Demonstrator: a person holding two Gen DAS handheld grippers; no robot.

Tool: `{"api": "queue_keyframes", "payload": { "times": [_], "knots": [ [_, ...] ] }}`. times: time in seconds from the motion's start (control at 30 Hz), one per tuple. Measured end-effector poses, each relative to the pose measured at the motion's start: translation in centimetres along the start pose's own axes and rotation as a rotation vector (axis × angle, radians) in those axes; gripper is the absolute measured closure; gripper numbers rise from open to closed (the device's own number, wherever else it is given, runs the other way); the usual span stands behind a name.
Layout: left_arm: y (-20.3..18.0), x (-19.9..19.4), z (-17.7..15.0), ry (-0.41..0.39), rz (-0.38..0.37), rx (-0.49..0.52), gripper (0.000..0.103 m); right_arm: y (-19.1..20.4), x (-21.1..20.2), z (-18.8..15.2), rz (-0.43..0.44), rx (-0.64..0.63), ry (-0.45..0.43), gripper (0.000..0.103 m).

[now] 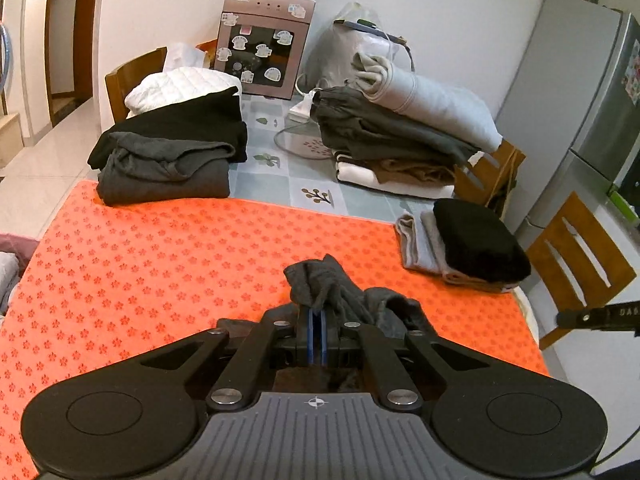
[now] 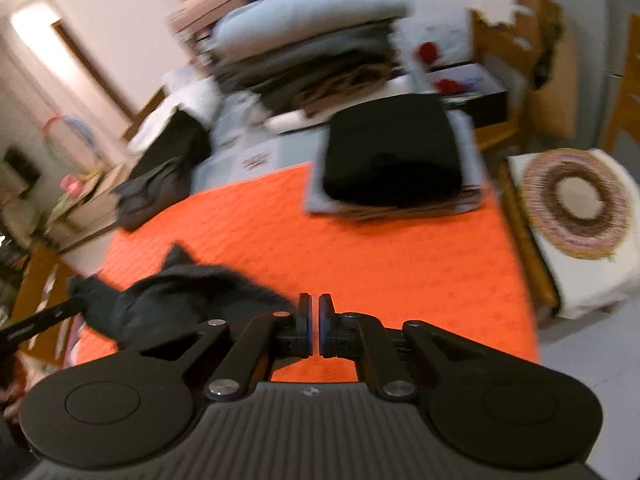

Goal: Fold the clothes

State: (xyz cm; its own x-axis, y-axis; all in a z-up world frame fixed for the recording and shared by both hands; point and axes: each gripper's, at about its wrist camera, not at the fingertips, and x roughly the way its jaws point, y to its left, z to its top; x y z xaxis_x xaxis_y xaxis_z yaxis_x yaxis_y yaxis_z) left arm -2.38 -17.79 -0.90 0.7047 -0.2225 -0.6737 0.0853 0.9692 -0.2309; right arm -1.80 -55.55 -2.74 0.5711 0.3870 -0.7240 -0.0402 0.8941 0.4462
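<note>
A crumpled dark grey garment (image 1: 344, 296) is bunched over the near part of the orange mat (image 1: 160, 264), and my left gripper (image 1: 317, 316) is shut on a fold of it. The right wrist view is blurred. There the same grey garment (image 2: 188, 300) hangs at the left, held up by the left gripper's black finger (image 2: 36, 322). My right gripper (image 2: 315, 304) is above the orange mat (image 2: 360, 248), to the right of the garment, shut with nothing between its pads. Its dark tip (image 1: 592, 316) shows at the right edge of the left wrist view.
Folded stacks ring the mat: grey and black clothes (image 1: 168, 160) at the far left, a tall mixed pile (image 1: 400, 136) at the back, a black-topped stack (image 1: 472, 244) at the right. Wooden chairs (image 1: 580, 268) stand by the table's right side, a fridge (image 1: 592, 100) behind.
</note>
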Motion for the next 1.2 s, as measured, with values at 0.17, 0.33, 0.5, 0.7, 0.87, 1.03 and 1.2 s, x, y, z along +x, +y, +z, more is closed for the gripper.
{"api": "queue_keyframes", "payload": {
  "times": [0.17, 0.33, 0.5, 0.7, 0.87, 1.03, 1.2],
  "knots": [
    [-0.2, -0.2, 0.1, 0.003, -0.015, 0.013, 0.097, 4.7, 2.1, -0.4, 0.104, -0.06, 0.056, 0.086],
    [-0.1, -0.4, 0.4, 0.016, -0.053, 0.042, 0.097, 9.6, 4.0, -1.0, 0.19, -0.113, 0.087, 0.075],
    [0.3, -0.5, 0.7, 0.033, -0.097, 0.076, 0.097, 14.0, 5.9, -1.7, 0.222, -0.153, 0.106, 0.066],
    [1.0, -0.6, 0.7, 0.064, -0.16, 0.132, 0.097, 17.5, 7.8, -2.4, 0.206, -0.147, 0.092, 0.046],
    [1.6, -0.5, 0.8, 0.078, -0.202, 0.178, 0.097, 19.2, 9.6, -3.2, 0.142, -0.141, 0.078, 0.047],
    [2.3, -0.3, 0.8, 0.088, -0.225, 0.193, 0.097, 19.7, 10.5, -3.8, 0.063, -0.148, 0.073, 0.075],
    [2.8, -0.3, 1.1, 0.065, -0.209, 0.164, 0.097, 18.8, 9.4, -3.7, 0.046, -0.149, 0.055, 0.086]
  ]
}}
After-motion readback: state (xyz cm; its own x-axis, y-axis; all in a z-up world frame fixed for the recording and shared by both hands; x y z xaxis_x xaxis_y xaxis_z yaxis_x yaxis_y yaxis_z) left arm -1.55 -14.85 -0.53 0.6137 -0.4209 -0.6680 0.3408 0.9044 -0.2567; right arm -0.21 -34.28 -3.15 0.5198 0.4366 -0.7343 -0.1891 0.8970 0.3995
